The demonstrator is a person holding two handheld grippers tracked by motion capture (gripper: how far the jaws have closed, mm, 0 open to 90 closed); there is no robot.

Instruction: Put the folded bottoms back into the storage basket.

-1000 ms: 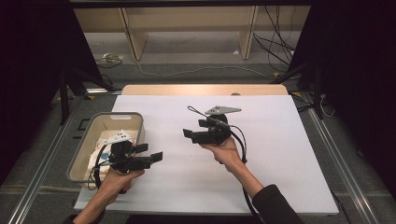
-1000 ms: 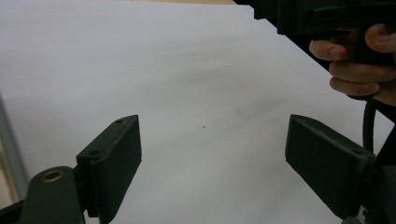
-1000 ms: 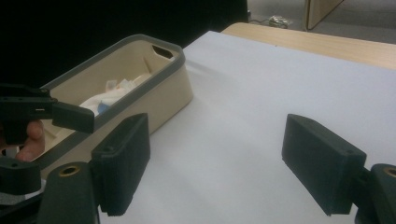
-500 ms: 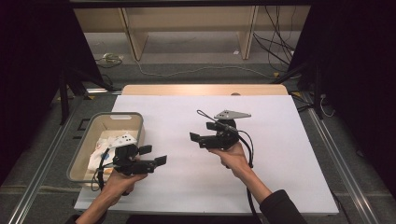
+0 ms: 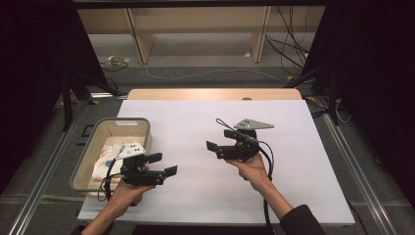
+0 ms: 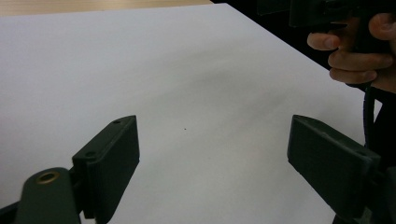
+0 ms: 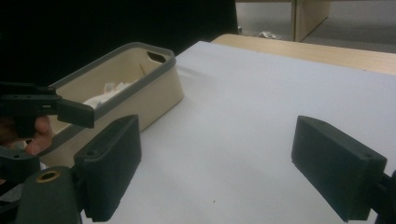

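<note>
Right gripper [image 5: 211, 149] hovers over the white sheet [image 5: 195, 122], jaws just opened wide, nothing between them. Left gripper [image 5: 164, 164] is also spread apart and empty, hanging low over the sheet's near edge. Just to the left gripper's left sits the beige bin [image 5: 122, 125], with white cloth [image 5: 105, 156] lying inside; the right gripper points toward it from well apart.

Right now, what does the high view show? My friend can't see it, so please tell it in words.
A person's two hands hold black grippers over a white table, both with jaws open and nothing between them. The left gripper is beside a beige bin holding white cloth; the right gripper is near the table's middle.
</note>
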